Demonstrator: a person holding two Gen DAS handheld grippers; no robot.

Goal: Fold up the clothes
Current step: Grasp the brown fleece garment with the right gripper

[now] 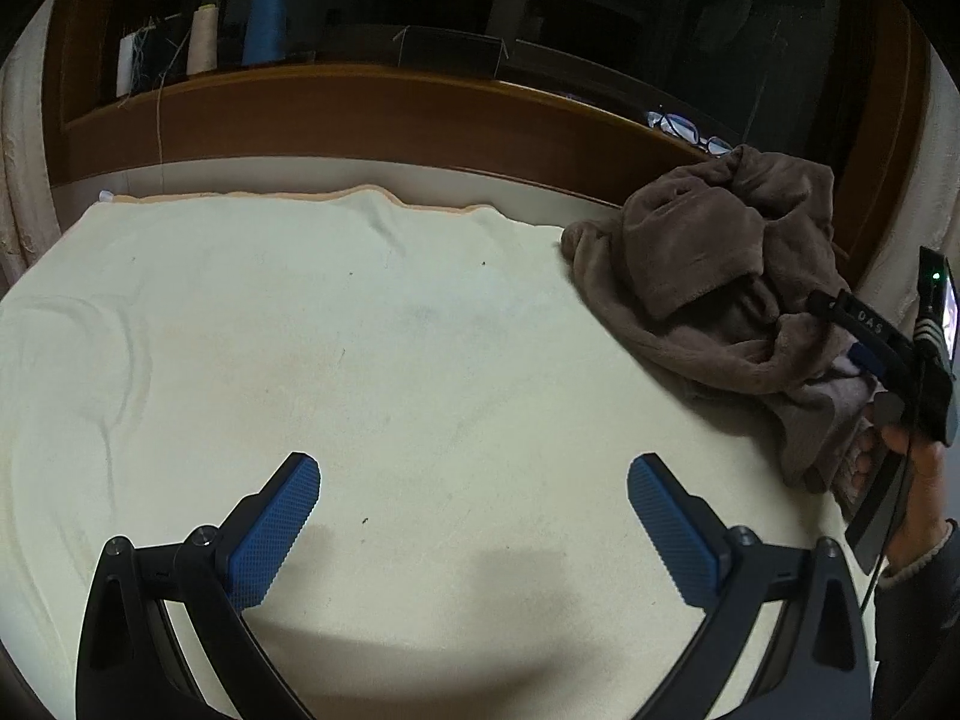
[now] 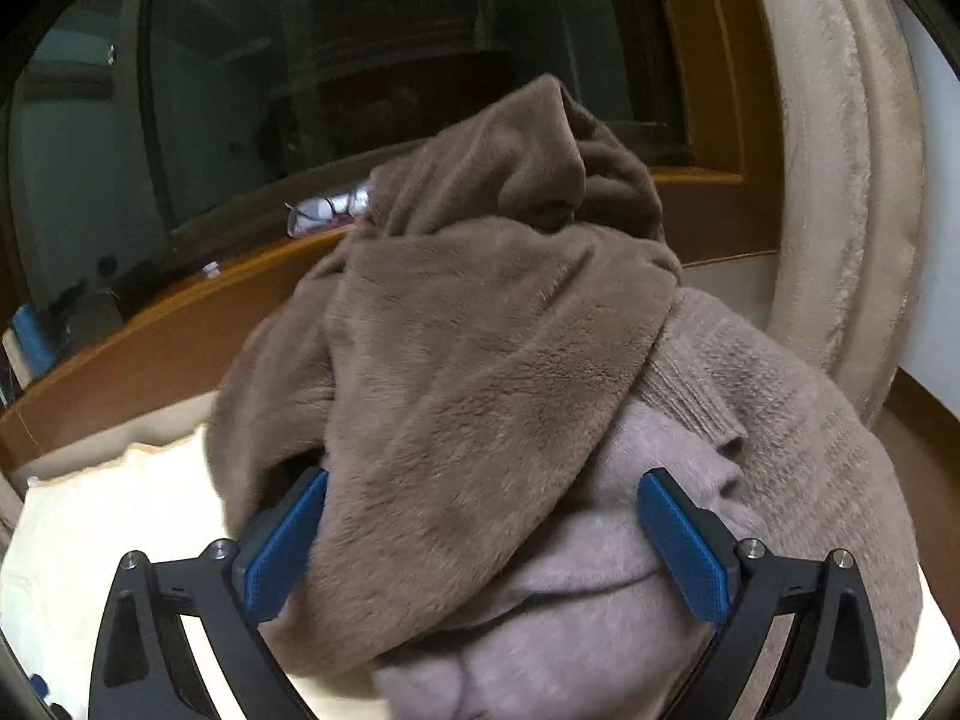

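A crumpled heap of brown fleece clothing (image 1: 714,276) lies at the right side of the cream sheet (image 1: 360,348). My left gripper (image 1: 474,474) hovers open over bare sheet, well left of the heap. In the left wrist view my right gripper (image 1: 864,354), held by a hand (image 1: 918,480), pushes into the heap's near right edge. In the right wrist view my right gripper (image 2: 483,492) stands open, its blue pads either side of a fold of brown fleece (image 2: 468,372). A paler knitted garment (image 2: 750,420) lies under that fleece.
A wooden ledge (image 1: 372,114) runs behind the bed, holding thread cones (image 1: 264,24) and eyeglasses (image 1: 684,129). A dark window sits above it. A beige curtain (image 2: 840,168) hangs at the right. The sheet has wrinkles at the left (image 1: 114,360).
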